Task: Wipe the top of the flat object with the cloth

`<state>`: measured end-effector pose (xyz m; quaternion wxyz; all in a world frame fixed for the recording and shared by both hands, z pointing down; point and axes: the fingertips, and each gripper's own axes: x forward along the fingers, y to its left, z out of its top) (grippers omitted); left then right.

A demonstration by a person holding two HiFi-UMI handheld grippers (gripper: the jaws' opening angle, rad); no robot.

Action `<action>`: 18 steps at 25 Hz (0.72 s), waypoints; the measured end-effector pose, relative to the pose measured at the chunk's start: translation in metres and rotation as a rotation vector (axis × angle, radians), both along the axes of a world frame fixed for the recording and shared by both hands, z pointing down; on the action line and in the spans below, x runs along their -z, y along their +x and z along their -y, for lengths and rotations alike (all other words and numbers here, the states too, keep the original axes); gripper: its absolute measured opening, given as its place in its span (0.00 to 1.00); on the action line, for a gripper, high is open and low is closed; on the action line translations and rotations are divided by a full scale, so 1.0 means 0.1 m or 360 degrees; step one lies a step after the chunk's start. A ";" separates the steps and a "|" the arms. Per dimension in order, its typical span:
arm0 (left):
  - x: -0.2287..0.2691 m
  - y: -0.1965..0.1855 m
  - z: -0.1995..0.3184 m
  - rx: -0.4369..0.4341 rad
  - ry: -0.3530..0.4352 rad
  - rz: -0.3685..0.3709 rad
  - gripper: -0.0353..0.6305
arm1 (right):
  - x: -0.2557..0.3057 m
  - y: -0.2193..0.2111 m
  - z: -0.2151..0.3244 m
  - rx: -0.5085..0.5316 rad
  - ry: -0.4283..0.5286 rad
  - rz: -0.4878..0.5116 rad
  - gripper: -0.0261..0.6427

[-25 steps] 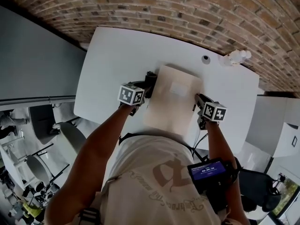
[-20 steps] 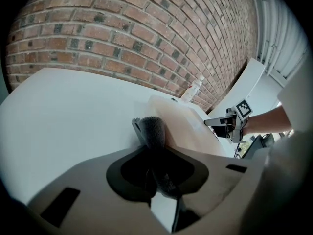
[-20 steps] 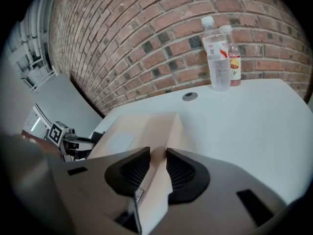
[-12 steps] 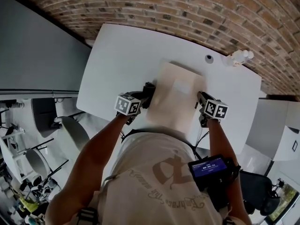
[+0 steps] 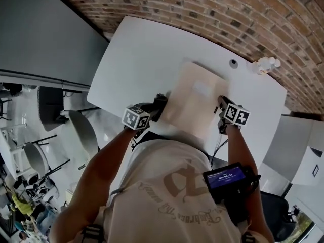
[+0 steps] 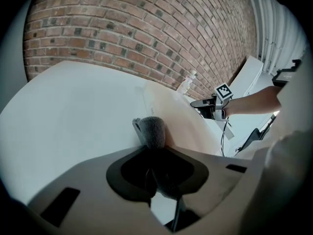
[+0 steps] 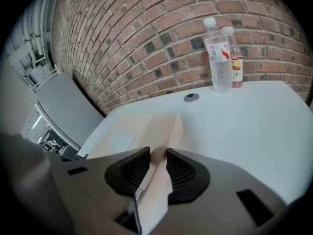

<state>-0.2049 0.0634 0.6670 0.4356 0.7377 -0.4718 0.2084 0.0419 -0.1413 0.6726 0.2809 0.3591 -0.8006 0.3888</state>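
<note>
White counter (image 5: 136, 54), rounded at the corners, set against a red brick wall (image 5: 202, 9). Grey partition (image 5: 45, 39) off its left edge, office chairs (image 5: 50, 108) on the floor on that side.

Lying toward the near edge, right of the middle: the tan flat object (image 5: 195, 103), pale label (image 5: 201, 88) on top, long sides running from the near edge toward the wall. Pinched along its right rim by the right claw (image 7: 157, 163), jaws narrowed onto the cardboard edge between the ribbed pads. Bunched in the left claw (image 5: 157, 107), jaws closed on it: the grey cloth (image 6: 152, 131), its rounded end down at the flat object's left rim, close to the counter's near edge; on the top face or just beside it, not clear.

Round cable port (image 7: 191, 97) past the flat object's far end, near the wall edge. Two plastic bottles (image 7: 221, 58) upright at the far right corner, side by side, well apart from both claws.

Bare white surface across the whole left half and along most of the far edge. Narrower open strip between the right claw and the right edge. Near edge taken up by the person's arms (image 5: 101, 166) and torso.
</note>
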 end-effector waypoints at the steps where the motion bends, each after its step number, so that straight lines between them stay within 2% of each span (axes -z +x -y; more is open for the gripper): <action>1: 0.00 0.01 -0.07 0.0009 0.0001 0.0007 0.19 | 0.00 0.00 0.00 0.0005 0.0005 -0.0003 0.22; 8: 0.01 0.06 -0.63 0.0109 -0.0006 0.0032 0.19 | 0.00 -0.02 0.00 0.0069 0.0036 -0.0031 0.22; 10: -0.01 0.05 -0.78 0.0196 -0.0032 0.0028 0.19 | 0.00 -0.02 0.00 0.0080 0.0039 -0.0032 0.22; 14: -0.02 0.00 -0.97 0.0506 -0.0130 -0.0007 0.19 | 0.03 -0.03 0.02 0.0094 0.0032 -0.0026 0.21; 16: -0.01 0.10 -1.01 0.0555 -0.0172 -0.0024 0.19 | 0.05 -0.02 0.02 0.0139 0.0042 -0.0033 0.21; 18: -0.04 0.22 -1.07 0.0542 -0.0230 0.0004 0.19 | 0.07 -0.02 -0.04 0.0198 0.0040 -0.0039 0.23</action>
